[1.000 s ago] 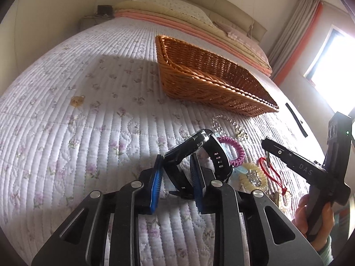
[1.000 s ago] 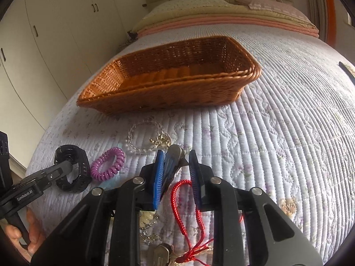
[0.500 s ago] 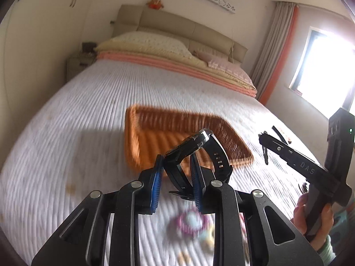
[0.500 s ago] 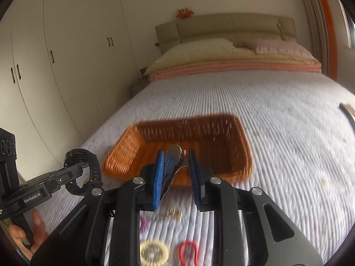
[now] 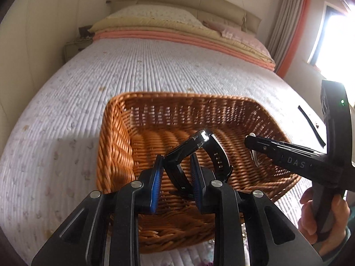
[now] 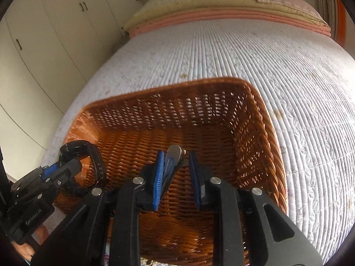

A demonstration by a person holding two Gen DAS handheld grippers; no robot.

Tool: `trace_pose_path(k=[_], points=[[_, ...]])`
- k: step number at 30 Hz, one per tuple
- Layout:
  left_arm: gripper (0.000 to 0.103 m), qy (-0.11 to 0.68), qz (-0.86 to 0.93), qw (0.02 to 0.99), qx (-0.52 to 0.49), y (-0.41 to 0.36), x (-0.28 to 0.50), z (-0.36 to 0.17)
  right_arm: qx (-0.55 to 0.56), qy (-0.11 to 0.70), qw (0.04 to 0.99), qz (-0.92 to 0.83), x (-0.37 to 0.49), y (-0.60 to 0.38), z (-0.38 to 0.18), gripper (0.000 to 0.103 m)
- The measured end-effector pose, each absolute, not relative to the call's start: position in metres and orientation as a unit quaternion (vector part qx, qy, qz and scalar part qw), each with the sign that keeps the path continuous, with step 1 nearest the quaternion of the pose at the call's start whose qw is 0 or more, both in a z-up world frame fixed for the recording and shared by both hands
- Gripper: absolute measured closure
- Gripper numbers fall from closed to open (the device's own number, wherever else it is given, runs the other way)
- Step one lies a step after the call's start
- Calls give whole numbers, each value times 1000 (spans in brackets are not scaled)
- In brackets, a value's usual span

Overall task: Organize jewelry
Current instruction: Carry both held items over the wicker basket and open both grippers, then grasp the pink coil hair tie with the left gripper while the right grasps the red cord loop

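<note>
A brown wicker basket [image 5: 113,146] lies on the quilted bed, and both grippers hang over its inside. My left gripper [image 5: 176,157] is shut on the strap of a black wristwatch [image 5: 195,141], whose face tilts up and to the right. In the right wrist view this watch [image 6: 97,161] and the left gripper [image 6: 66,166] show at the left, above the basket's near-left corner. My right gripper [image 6: 176,155] is shut on a small silver metal piece [image 6: 174,151] over the basket floor [image 6: 221,155]. The left wrist view shows the right gripper [image 5: 250,140] at the right, held by a hand [image 5: 328,221].
The white quilt [image 5: 66,110] spreads all round the basket. Pillows and folded pink and yellow blankets [image 5: 177,35] lie at the headboard. A thin black strip [image 5: 310,124] lies on the bed right of the basket. Wardrobe doors [image 6: 44,44] stand at the left.
Both grippers have lifted off the bed with their pieces and moved forward over the basket. The loose jewelry on the quilt has dropped out of sight below.
</note>
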State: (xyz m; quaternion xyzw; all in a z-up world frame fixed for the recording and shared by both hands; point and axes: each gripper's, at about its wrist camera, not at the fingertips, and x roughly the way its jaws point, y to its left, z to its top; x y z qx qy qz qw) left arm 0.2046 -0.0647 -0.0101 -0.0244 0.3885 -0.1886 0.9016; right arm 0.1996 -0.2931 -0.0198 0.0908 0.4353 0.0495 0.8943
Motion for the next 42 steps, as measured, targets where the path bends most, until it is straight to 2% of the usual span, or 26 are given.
trace_pose_path(k=[4, 7, 8, 10, 14, 17, 22, 31, 36, 40, 42], points=[[80, 393, -185, 901, -15, -65, 206, -15, 84, 445, 890, 43, 205, -293, -30, 82], [72, 389, -188, 902, -19, -62, 205, -14, 84, 446, 890, 49, 203, -294, -30, 82], [67, 380, -191, 905, -24, -59, 200, -8, 85, 444, 890, 51, 202, -293, -28, 81], [62, 370, -198, 907, -29, -53, 191, 0, 85, 436, 894, 54, 195, -292, -20, 76], [62, 332, -223, 915, -44, -36, 153, 30, 87, 406, 907, 72, 157, -292, 9, 76], [58, 304, -245, 919, -56, -22, 117, 52, 83, 381, 917, 80, 124, -291, 33, 75], [58, 290, -260, 918, -66, -13, 68, 66, 81, 356, 926, 94, 57, -289, 53, 75], [55, 325, -263, 904, -86, -3, 25, 30, 100, 383, 915, 82, -22, -304, 9, 75], [54, 364, -261, 888, -104, 0, 35, -2, 114, 414, 899, 86, -48, -309, -27, 75], [54, 397, -252, 875, -111, -4, 49, -23, 99, 421, 897, 86, -48, -306, -32, 75], [54, 414, -243, 870, -114, -5, 58, -32, 89, 424, 896, 93, -40, -301, -33, 70]])
